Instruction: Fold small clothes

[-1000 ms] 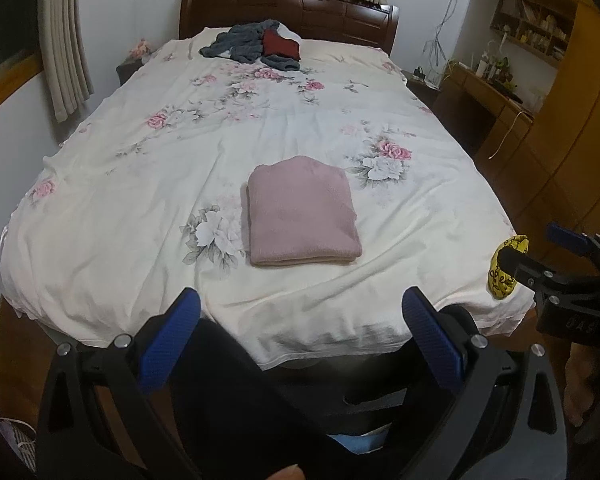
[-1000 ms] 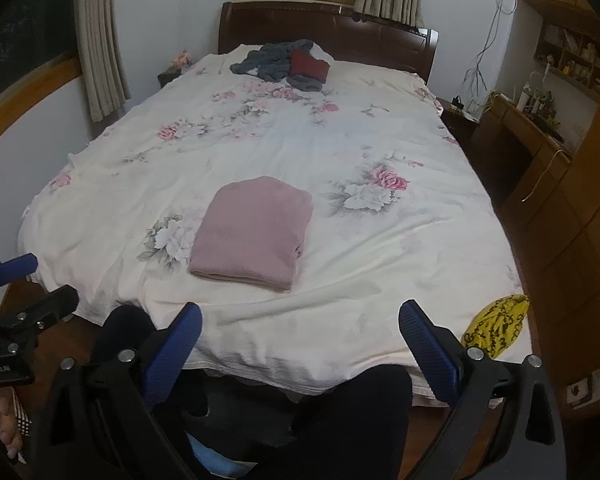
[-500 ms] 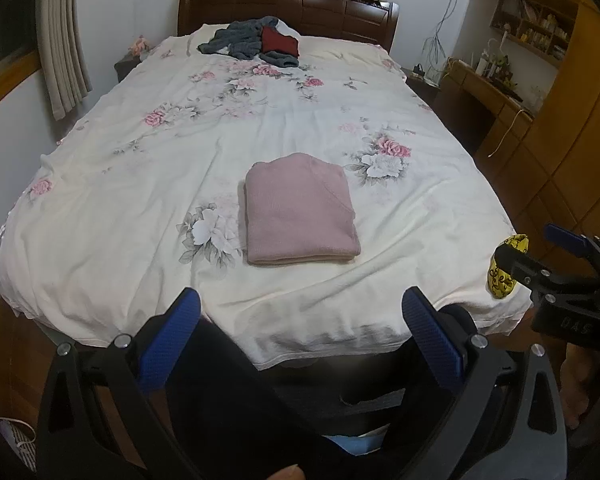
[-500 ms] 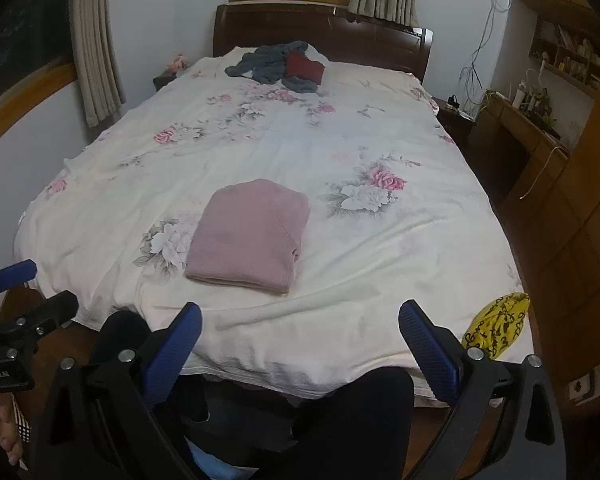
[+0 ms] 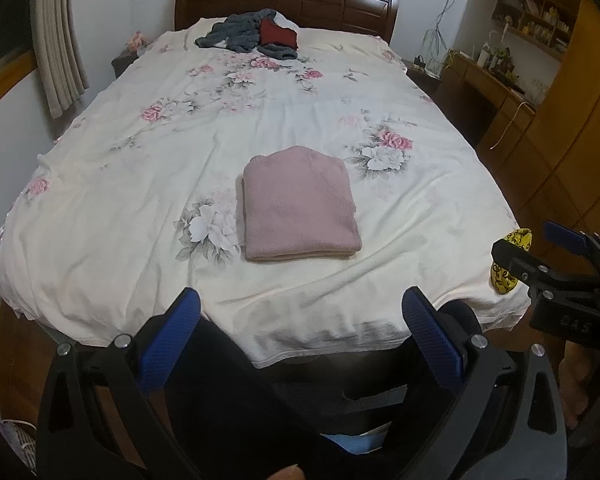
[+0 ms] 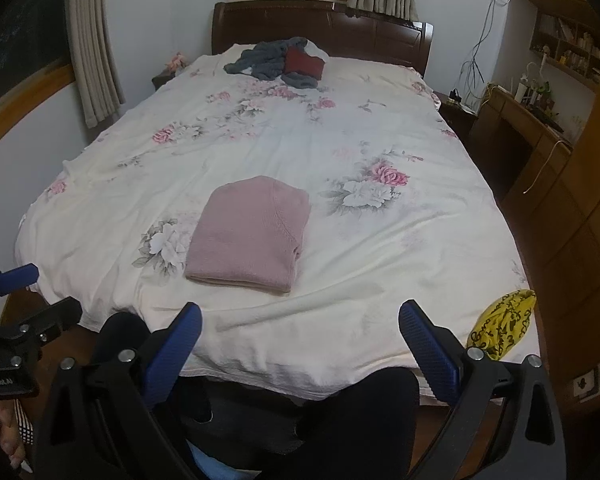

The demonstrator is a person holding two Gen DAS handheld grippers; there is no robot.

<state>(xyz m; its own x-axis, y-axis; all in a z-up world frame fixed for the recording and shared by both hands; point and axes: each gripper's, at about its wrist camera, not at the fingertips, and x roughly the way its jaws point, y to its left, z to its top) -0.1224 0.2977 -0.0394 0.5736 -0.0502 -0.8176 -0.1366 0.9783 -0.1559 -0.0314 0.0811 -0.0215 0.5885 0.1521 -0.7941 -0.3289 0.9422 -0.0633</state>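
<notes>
pink garment: one, folded into a neat rectangle [image 5: 300, 204], lying flat on the near half of the bed, just right of a printed white flower.
unfolded clothes: one heap [image 5: 252, 38] at the far end of the bed by the headboard; grey pieces tangled with one dark red piece [image 6: 303, 63]; the number of grey pieces is hard to tell.
yellow item: one, patterned in black [image 6: 502, 324], at the near right corner of the bed; in the left view it is partly hidden behind the other tool.
bed: one, covered by a cream floral sheet [image 5: 140, 184]; the near edge is cut off by dark clothing on the person's legs.
left tongs: spread wide [image 5: 300, 332], nothing between the two blue pads, held off the near edge of the bed.
right tongs: spread wide [image 6: 300, 332], also empty, held off the near edge; only their side shows in the left view.
counter: one wooden desk [image 6: 524, 128] along the right wall, small things on it too tiny to identify.
curtains: two visible, both cut off by the frame.
</notes>
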